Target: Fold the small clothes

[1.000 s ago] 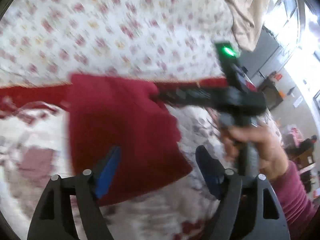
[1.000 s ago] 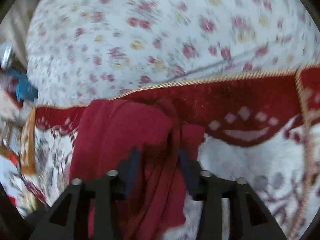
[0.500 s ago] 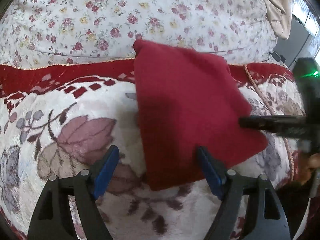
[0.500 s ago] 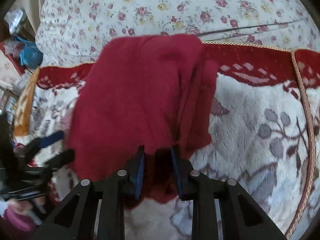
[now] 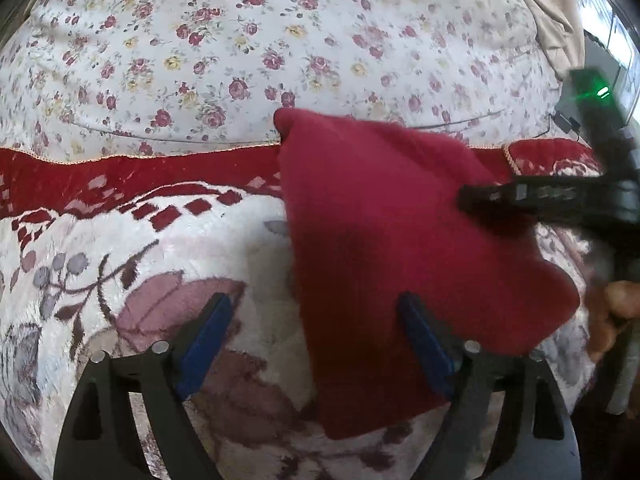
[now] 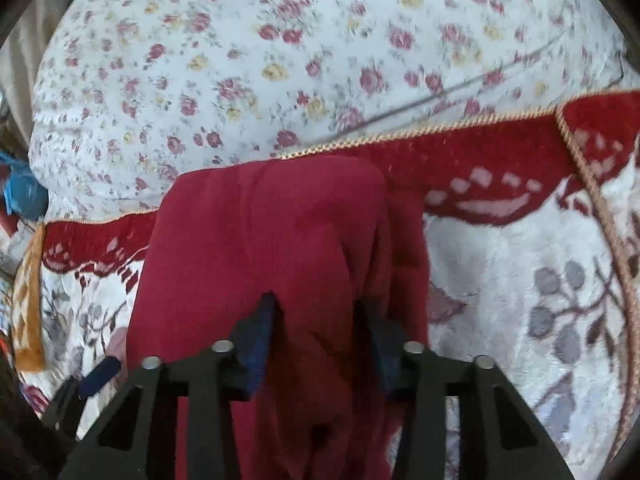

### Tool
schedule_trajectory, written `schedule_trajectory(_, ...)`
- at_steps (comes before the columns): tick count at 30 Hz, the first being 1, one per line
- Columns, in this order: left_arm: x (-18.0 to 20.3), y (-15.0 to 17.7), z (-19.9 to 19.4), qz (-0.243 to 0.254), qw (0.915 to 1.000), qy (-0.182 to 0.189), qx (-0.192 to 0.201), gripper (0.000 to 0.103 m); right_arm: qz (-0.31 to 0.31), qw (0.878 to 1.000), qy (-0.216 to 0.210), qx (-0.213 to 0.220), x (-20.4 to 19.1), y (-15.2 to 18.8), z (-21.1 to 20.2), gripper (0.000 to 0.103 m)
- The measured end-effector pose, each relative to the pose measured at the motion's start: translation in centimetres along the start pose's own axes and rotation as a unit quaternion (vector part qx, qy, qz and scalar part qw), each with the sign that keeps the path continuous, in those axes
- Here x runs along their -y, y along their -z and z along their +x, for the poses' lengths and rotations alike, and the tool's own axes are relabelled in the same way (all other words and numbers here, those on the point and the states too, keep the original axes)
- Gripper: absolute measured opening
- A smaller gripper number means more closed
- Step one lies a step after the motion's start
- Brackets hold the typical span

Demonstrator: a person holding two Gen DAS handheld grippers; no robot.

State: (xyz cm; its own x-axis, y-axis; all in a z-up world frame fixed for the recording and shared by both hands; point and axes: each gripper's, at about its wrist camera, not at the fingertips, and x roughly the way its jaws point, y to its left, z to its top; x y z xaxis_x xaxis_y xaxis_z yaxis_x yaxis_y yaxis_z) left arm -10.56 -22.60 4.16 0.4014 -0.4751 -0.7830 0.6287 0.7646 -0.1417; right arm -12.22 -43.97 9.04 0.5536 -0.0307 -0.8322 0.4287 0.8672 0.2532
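Observation:
A dark red folded garment (image 5: 384, 248) lies on the plush blanket (image 5: 120, 280), its far corner reaching the floral sheet. My left gripper (image 5: 316, 320) is open and empty; its right finger sits over the cloth's near edge. In the left wrist view the right gripper (image 5: 464, 200) reaches in from the right over the garment's right side. In the right wrist view the garment (image 6: 260, 240) runs between my right gripper's (image 6: 316, 316) blue pads, which stand a little apart with the cloth bunched between them.
A white floral sheet (image 5: 280, 40) covers the far half of the bed. The white blanket has a red border with gold cord (image 6: 440, 128). A beige cloth (image 5: 560, 8) hangs at the far right. Blue clutter (image 6: 20, 192) lies off the left edge.
The garment has come down from being held up and now lies on the blanket. My right gripper's pads have moved slightly apart around the cloth. The left gripper stays open.

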Motion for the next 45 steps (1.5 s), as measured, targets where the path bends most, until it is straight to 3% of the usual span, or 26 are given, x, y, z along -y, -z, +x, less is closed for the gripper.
schedule_trajectory(3,0.0,0.0,0.4,-0.007,1.0,0.001,0.0,0.09,-0.003,1.0,0.027,0.003,0.7,-0.2,0.3,0.023)
schedule_trajectory(8,0.1,0.3,0.4,-0.007,0.9999,-0.007,0.004,0.091,0.032,0.999,-0.004,0.012,1.9,-0.1,-0.1,0.026)
schedule_trajectory(11,0.2,0.4,0.3,-0.006,0.9999,-0.011,0.005,0.091,0.033,0.999,0.001,0.042,1.7,0.1,-1.6,0.045)
schedule_trajectory(16,0.2,0.4,0.4,-0.007,0.9999,-0.011,0.005,0.091,-0.014,0.996,-0.014,0.086,-1.0,0.5,-2.7,0.05)
schedule_trajectory(23,0.3,0.4,0.4,-0.006,0.9999,-0.013,0.005,0.091,-0.026,0.998,-0.006,0.065,-1.5,-0.2,0.6,0.05)
schedule_trajectory(28,0.2,0.5,0.5,-0.006,0.9999,-0.011,0.004,0.092,0.049,0.998,0.005,0.028,2.0,-0.8,2.6,0.051)
schedule_trajectory(31,0.2,0.5,0.5,-0.007,0.9999,-0.011,0.003,0.093,0.083,0.996,-0.033,0.027,3.4,-0.4,1.7,0.052)
schedule_trajectory(34,0.2,0.5,0.6,-0.009,0.9999,-0.012,0.002,0.094,0.054,0.997,-0.01,0.049,2.5,0.1,0.1,0.053)
schedule_trajectory(36,0.2,0.5,0.6,-0.009,0.9999,-0.012,0.001,0.094,0.041,0.998,-0.019,0.053,1.7,0.6,-0.9,0.053)
schedule_trajectory(38,0.2,0.5,0.6,-0.007,0.9999,-0.012,0.001,0.094,0.025,0.998,-0.025,0.043,1.0,1.0,-1.3,0.053)
schedule_trajectory(41,0.1,0.6,0.7,-0.006,0.9999,-0.009,0.002,0.094,0.0,1.0,0.026,0.006,0.6,1.9,0.0,0.053)
schedule_trajectory(45,-0.2,0.5,0.2,-0.013,0.9999,0.002,-0.001,0.094,0.022,1.0,0.003,0.013,1.3,2.9,-1.2,0.054)
